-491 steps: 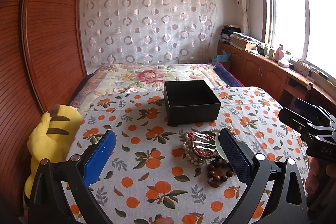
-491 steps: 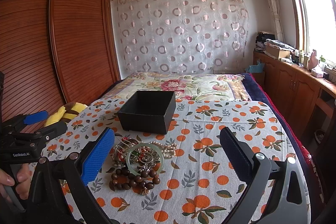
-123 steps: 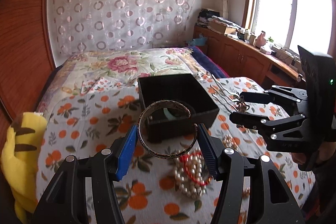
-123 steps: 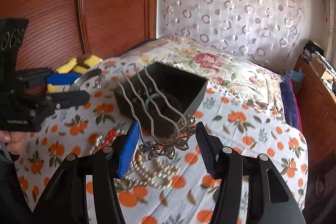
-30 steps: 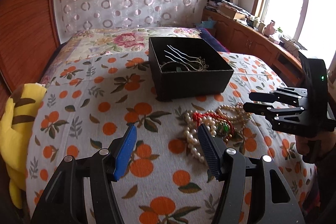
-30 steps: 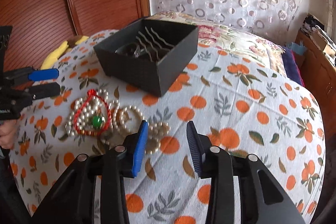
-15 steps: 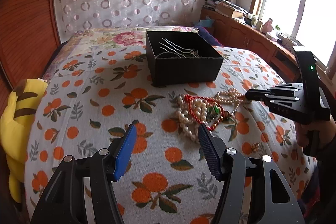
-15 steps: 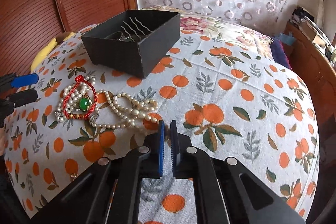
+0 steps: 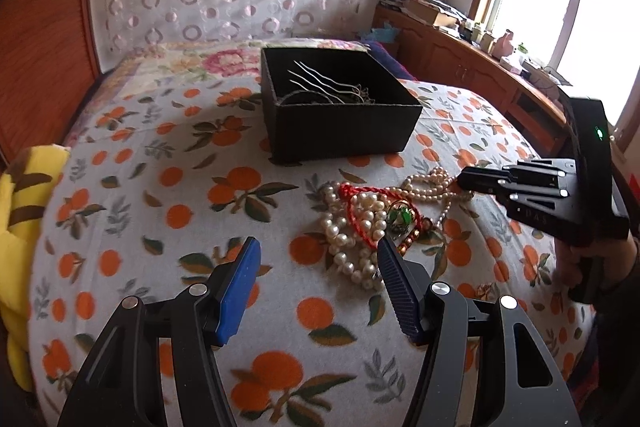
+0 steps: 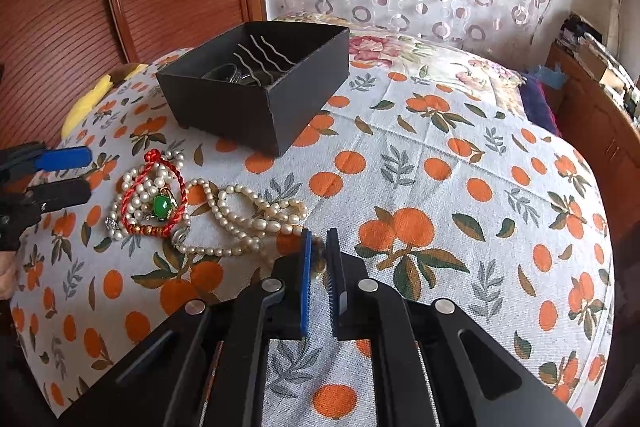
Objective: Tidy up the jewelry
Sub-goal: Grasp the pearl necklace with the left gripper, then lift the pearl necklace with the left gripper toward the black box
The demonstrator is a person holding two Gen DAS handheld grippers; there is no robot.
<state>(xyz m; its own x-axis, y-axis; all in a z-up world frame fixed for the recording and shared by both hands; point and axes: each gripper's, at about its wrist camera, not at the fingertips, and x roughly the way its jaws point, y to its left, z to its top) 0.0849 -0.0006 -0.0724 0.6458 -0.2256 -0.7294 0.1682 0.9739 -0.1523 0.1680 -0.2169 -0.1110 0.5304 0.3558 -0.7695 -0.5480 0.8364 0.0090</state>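
Left wrist view: the left tongs (image 9: pixel 316 247) stand spread, a white pearl and red cord tangle (image 9: pixel 364 215) just beyond their right finger on the bed (image 9: pixel 120 187).

Right wrist view: the right tongs (image 10: pixel 318 239) pinch the pearl strand (image 10: pixel 248 215) (near end); the black box (image 10: pixel 256 83) sits far left.

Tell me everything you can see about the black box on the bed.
The black box is square, open-topped and matte, perhaps cardboard. It stands upright on the orange-print bedspread, beyond the pearls, apart from both grippers. Inside lie a hairpin with wavy silver prongs and some dark metal pieces, too dim to name.
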